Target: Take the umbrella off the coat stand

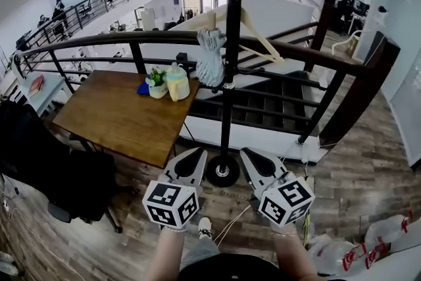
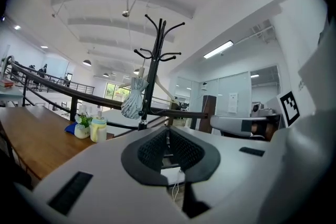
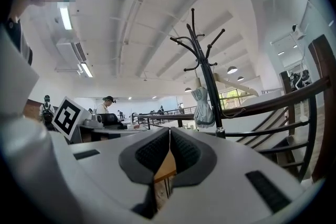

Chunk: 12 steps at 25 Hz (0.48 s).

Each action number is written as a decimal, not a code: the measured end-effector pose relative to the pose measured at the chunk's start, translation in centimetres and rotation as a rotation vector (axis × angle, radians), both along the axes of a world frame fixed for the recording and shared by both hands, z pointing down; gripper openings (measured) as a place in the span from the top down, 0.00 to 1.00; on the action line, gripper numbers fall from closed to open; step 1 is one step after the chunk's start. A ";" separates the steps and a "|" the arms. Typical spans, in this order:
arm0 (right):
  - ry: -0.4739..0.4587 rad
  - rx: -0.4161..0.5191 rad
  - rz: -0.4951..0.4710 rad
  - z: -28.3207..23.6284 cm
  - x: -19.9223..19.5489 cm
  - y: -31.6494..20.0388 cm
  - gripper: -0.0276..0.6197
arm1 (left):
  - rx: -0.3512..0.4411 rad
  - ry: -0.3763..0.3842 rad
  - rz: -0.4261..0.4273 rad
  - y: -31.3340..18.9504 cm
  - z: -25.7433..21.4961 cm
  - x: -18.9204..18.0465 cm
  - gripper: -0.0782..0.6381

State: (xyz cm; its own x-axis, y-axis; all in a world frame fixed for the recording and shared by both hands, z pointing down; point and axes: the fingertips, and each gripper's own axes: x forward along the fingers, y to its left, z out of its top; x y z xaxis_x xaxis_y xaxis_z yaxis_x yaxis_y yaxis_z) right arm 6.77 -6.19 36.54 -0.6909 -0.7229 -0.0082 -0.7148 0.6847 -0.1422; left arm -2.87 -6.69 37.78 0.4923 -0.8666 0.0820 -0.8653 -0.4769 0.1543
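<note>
Wooden worktop (image 1: 112, 118): flat, matte, at 10 o'clock. Coat stand (image 1: 227, 102): black metal pole w/ curved hooks, round base, at 12 o'clock. Umbrella (image 1: 210, 59): folded pale fabric bundle hung just beside pole, 9 o'clock side; prob. light, canopy soft & slippery, so grip stiff top nr hook. Left gripper (image 1: 197, 154) & right gripper (image 1: 247, 154): fingers closed, empty.

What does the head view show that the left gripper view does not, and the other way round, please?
Only the head view shows the round base of the coat stand, on the floor, and the staircase behind. Only the left gripper view shows a ceiling strip light and the textured pads of the left hand-held gripper, shut on nothing. Both show the umbrella hanging on the stand and the wooden table with a bottle.
</note>
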 end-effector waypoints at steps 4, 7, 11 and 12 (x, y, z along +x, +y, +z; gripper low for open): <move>-0.002 0.014 0.034 -1.0 -2.1 -5.1 0.91 | 0.023 -0.001 0.038 -5.2 -1.2 -1.8 0.85; 0.009 0.035 0.046 -1.7 -3.9 -8.1 0.91 | 0.035 0.005 0.062 -8.4 -1.9 -3.3 0.85; -0.002 0.043 0.083 -2.5 -5.3 -11.9 0.91 | 0.051 0.006 0.100 -12.3 -2.7 -4.6 0.85; 0.000 0.041 0.093 -2.4 -5.6 -12.7 0.91 | 0.051 0.008 0.108 -13.2 -2.7 -4.9 0.85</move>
State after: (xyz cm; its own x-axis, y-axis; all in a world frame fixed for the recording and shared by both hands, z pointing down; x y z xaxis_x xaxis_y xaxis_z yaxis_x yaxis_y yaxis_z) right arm 1.16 -18.89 34.16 -0.6206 -0.7831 -0.0394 -0.7757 0.6205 -0.1152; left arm -7.76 -19.87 35.06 0.5834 -0.8114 0.0347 -0.8073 -0.5747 0.1343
